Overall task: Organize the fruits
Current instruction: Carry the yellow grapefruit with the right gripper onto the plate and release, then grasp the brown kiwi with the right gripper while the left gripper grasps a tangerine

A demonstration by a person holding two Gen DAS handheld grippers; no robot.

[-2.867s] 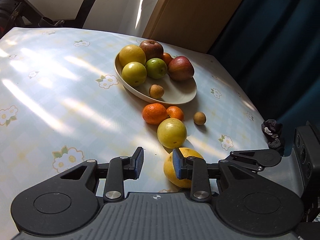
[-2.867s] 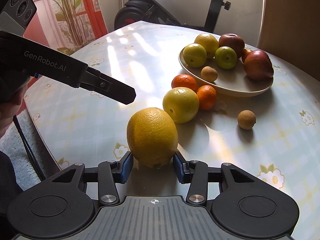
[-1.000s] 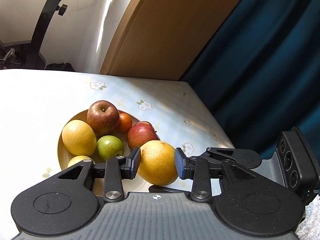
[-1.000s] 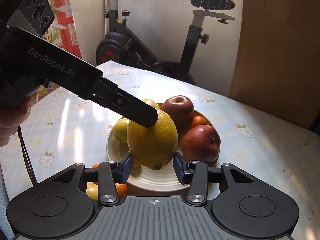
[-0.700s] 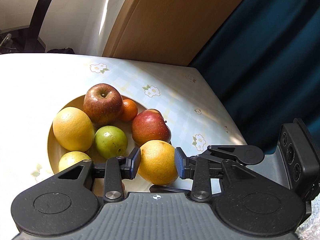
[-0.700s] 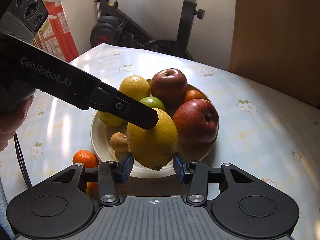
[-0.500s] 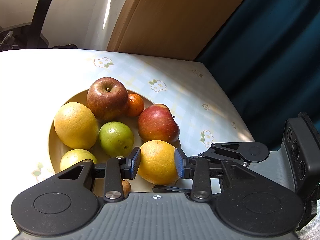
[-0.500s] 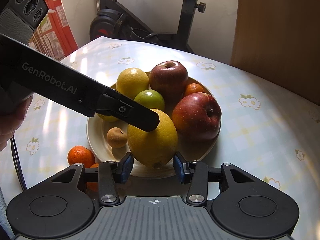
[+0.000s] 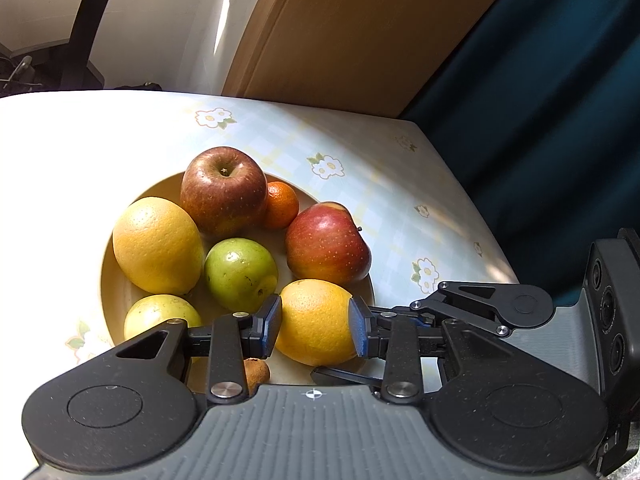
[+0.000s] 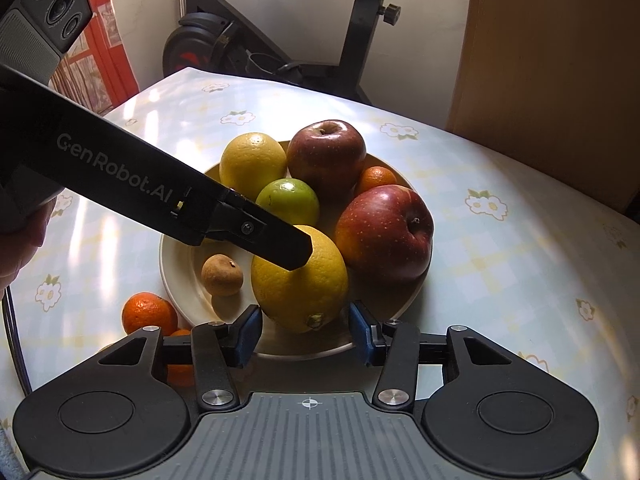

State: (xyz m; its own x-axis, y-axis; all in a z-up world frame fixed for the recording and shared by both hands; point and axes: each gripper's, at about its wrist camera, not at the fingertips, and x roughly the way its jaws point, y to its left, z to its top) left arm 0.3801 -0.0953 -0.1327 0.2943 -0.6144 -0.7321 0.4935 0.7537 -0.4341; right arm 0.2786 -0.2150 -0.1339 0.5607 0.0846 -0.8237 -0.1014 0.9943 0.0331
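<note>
A large yellow orange point(image 10: 300, 280) is at the near side of the cream plate point(image 10: 176, 280), beside a red apple point(image 10: 384, 232). My left gripper point(image 9: 315, 326) is shut on this orange point(image 9: 314, 322), a blue pad pressing each side. One of its fingers point(image 10: 276, 240) lies across the fruit's top in the right wrist view. My right gripper point(image 10: 305, 336) straddles the same orange from the near side. Its jaws are opening, with a slim gap at each pad. Whether the orange rests on the plate is hidden.
The plate point(image 9: 116, 276) also holds a second red apple point(image 9: 224, 190), another yellow orange point(image 9: 158, 246), a green apple point(image 9: 240, 274), a small mandarin point(image 9: 282, 204) and a brown fruit point(image 10: 222, 274). Mandarins point(image 10: 149, 314) lie on the flowered tablecloth. An exercise bike point(image 10: 280, 40) stands behind.
Both grippers have sunk with the orange from above the plate to its near side. The right gripper's pads, earlier pressed on the fruit, now stand slightly off it.
</note>
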